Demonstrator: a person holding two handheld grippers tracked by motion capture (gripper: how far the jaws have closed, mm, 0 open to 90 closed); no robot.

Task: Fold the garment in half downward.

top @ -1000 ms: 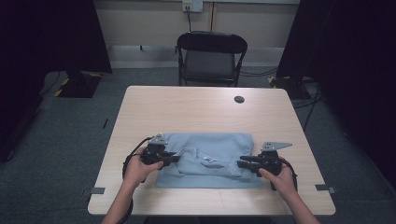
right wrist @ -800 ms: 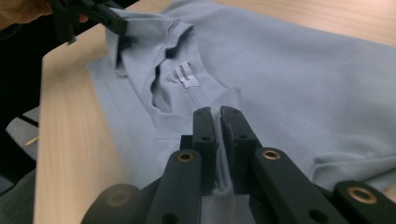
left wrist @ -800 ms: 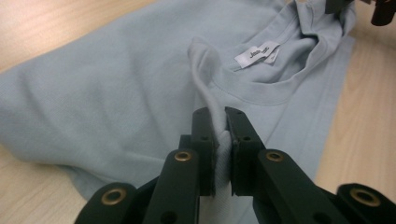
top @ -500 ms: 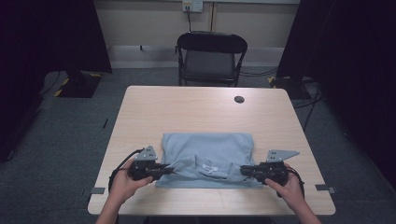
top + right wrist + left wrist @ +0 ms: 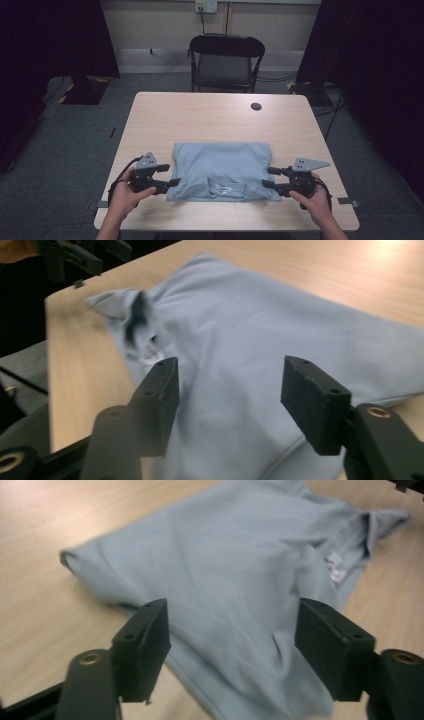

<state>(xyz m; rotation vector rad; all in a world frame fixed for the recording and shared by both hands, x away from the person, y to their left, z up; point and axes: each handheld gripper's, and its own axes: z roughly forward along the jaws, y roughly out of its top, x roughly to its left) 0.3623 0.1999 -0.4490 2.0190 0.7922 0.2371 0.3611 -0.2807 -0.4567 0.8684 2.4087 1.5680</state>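
High view shows the folded light-blue shirt (image 5: 222,170) lying long axis three-to-nine o'clock, collar toward six, between left gripper (image 5: 169,176) and right gripper (image 5: 268,177), whose spread jaws have just been opening, pinching nothing.

Black tongs in each hand: left tongs (image 5: 171,176), right tongs (image 5: 266,177). Grey three-cornered plate on top of each, black cable looping off at 9 o'clock and 3 o'clock. Blocky matte-black jaws on arms with brass-ringed screw holes. Forearms bare, no sleeves.
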